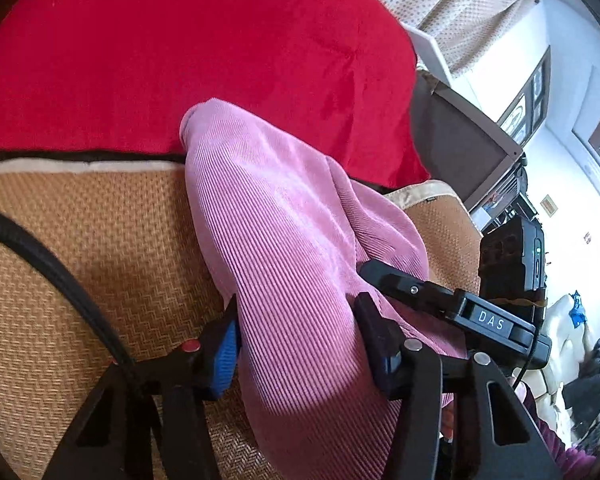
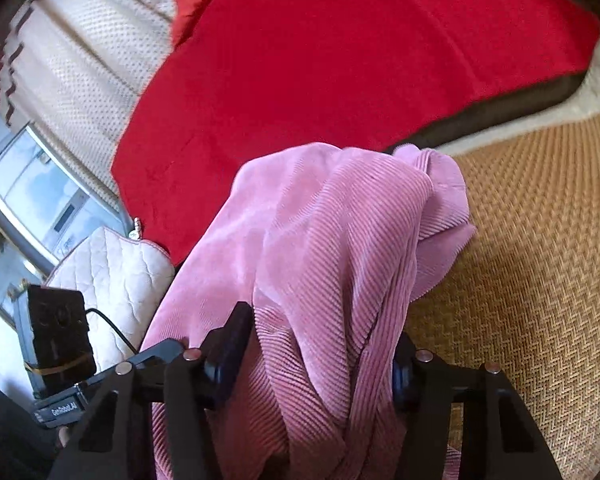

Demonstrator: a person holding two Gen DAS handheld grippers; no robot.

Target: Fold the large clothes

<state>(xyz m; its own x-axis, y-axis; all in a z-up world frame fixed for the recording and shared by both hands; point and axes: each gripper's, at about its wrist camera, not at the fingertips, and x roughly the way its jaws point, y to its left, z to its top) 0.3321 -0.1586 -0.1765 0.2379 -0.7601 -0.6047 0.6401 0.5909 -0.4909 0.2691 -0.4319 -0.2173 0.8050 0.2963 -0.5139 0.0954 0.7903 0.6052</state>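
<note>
A red blanket (image 1: 180, 52) is lying across the far part of the bed, filling the top of both views. In front of it a woven mat (image 1: 80, 240) is covering the near part of the bed, tan with a zigzag weave, and a pale cloth border is running between the two.

A pink corduroy garment (image 2: 324, 248) is hanging bunched over the mat — its upper end is reaching the edge of the blanket, and the rest is dropping toward both tools. In the right wrist view a loose flap of it is resting on the mat to the right.

Beside the bed a white quilted cushion (image 2: 112, 276) is sitting next to the blanket's corner. No box, basket or other container with anything in it is showing in either view.

The left gripper (image 1: 296, 336) is holding a thick fold of the garment, its blue-padded jaws pressing on the cloth from both sides at a middling width. The right gripper (image 2: 320, 356) is doing the same — jaws half closed, clamping a gathered bundle of the same garment. The right gripper is also showing in the left wrist view, just beside the left one, its fingers lying against the cloth.
</note>
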